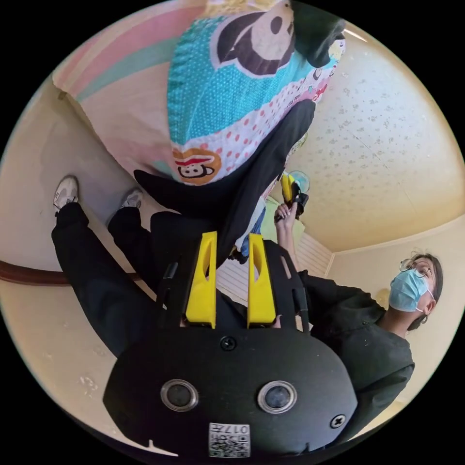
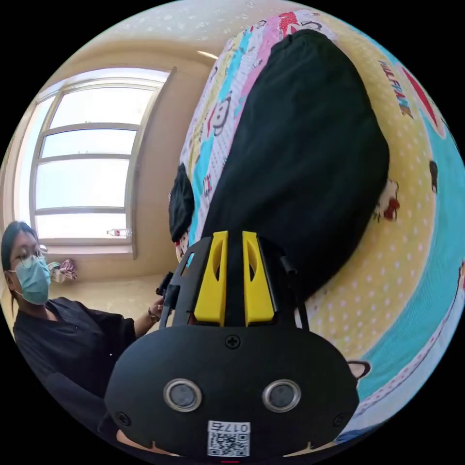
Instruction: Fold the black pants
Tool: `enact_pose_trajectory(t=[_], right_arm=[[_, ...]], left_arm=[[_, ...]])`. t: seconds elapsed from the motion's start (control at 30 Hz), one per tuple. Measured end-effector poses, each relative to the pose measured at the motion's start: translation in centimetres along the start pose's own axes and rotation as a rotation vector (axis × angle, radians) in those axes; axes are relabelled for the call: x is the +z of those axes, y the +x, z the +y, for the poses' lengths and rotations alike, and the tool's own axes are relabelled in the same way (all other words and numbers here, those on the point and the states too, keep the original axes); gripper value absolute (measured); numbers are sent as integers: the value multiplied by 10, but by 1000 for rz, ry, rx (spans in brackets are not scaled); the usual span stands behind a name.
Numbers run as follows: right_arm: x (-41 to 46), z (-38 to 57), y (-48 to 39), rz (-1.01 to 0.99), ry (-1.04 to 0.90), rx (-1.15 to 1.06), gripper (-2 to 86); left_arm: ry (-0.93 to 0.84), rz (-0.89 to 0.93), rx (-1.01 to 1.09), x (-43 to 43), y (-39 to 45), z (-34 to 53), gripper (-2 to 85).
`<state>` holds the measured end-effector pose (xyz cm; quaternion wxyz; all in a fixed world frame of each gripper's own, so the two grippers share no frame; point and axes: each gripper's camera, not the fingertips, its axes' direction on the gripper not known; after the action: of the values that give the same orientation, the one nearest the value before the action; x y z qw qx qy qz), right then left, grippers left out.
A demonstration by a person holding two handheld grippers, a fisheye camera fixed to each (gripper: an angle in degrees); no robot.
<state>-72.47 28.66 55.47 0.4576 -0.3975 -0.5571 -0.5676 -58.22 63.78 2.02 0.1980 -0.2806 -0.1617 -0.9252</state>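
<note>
In the left gripper view, the left gripper (image 1: 232, 242) points its two yellow jaws up the frame, set close together with a fold of the black pants (image 1: 261, 169) pinched between them. From the jaws the dark cloth runs up and to the right along the edge of a bed cover (image 1: 218, 92) printed with cartoon animals, dots and teal and pink patches. To the left of the gripper a person's dark trouser legs and pale shoes (image 1: 65, 191) stand on a light floor (image 1: 38, 145). To the right of the jaws the person's hand (image 1: 286, 215) holds up the right gripper (image 1: 290, 189), seen small against a speckled pale ceiling (image 1: 387, 145); the cloth reaches toward it, though whether it grips there cannot be told in this view. The person, in a dark top, is at the far right.

In the right gripper view, the person sits at the left before a wide window (image 2: 82, 164). Right of centre, the right gripper (image 2: 235, 242) has its yellow jaws nearly closed on an edge of the black pants (image 2: 300, 155), both jaws pressing the cloth. Beyond the jaws the pants spread as a broad dark mass over the patterned bed cover (image 2: 411, 252), which continues to the right in yellow, dotted white and teal.
</note>
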Motion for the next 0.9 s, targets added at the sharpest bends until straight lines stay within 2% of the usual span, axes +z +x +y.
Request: enact_pose_trajectory(t=[0.1,0.23,0.3,0.4,0.53,0.6,0.83,0.9], right_arm=[[32,55,15,27,-33,60,55],[63,104,16,126,99,100,51],[74,118,18,130,171,131,64],[93,134,27,22,249,187,86],[111,152,39,-72,342,281,93],[115,156,42,-97,339,290,93],[130,169,33,128,242,223,115],[136,168,32,127,219,192,117]], left_arm=[[11,22,39,2,5,-4,103],[6,-8,138,5,23,-7,65],[-45,-107,189,19,35,-10,75],[-91,-307,242,48,48,-16,103],[-45,-420,311,76,61,-20,121],[-25,-476,354,95,68,-22,125],[25,-629,409,138,75,-12,129],[34,-668,378,149,66,-12,119]])
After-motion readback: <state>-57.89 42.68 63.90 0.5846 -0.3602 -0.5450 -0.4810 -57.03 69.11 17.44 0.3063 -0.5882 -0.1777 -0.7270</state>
